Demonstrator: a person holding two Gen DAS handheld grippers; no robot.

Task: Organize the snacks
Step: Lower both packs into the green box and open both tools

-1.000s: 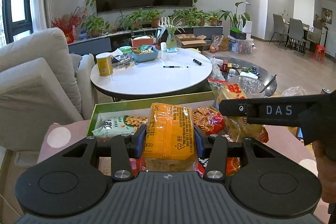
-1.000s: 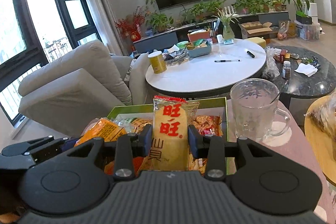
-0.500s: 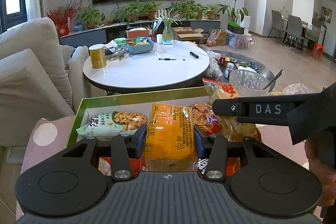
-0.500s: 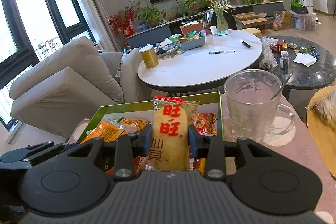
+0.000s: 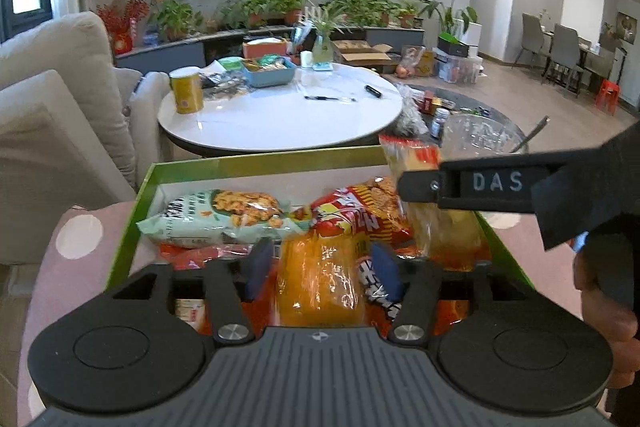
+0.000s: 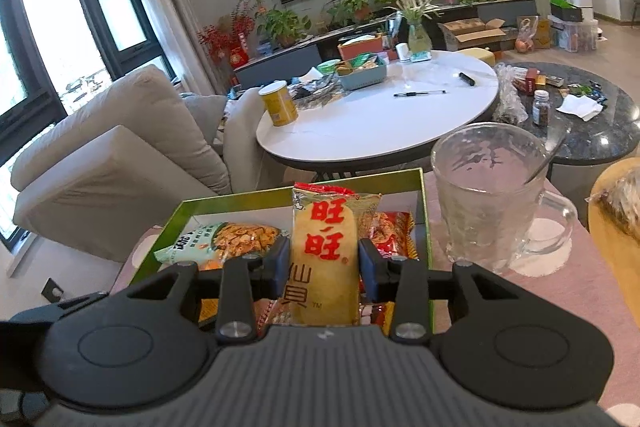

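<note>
A green-rimmed box [image 5: 256,161] holds several snack packets, among them a pale green one [image 5: 216,217] and a red one [image 5: 356,213]. My left gripper [image 5: 322,261] is open over the box; the orange packet [image 5: 320,279] lies between its spread fingers, blurred. My right gripper [image 6: 324,265] is shut on a yellow rice-cracker packet [image 6: 322,247] with red characters, held upright over the box [image 6: 424,211]. The right gripper also shows in the left wrist view [image 5: 416,183], holding that packet at the box's right side.
A glass mug [image 6: 492,199] with a spoon stands right of the box on the pink dotted tablecloth [image 6: 552,287]. A yellow plate [image 6: 612,227] is far right. A white round table [image 5: 280,115] and a beige sofa [image 5: 52,131] lie beyond.
My left gripper has opened and let go of the orange packet, which has dropped lower into the box. Both grippers have moved forward over the box. The right still grips its packet.
</note>
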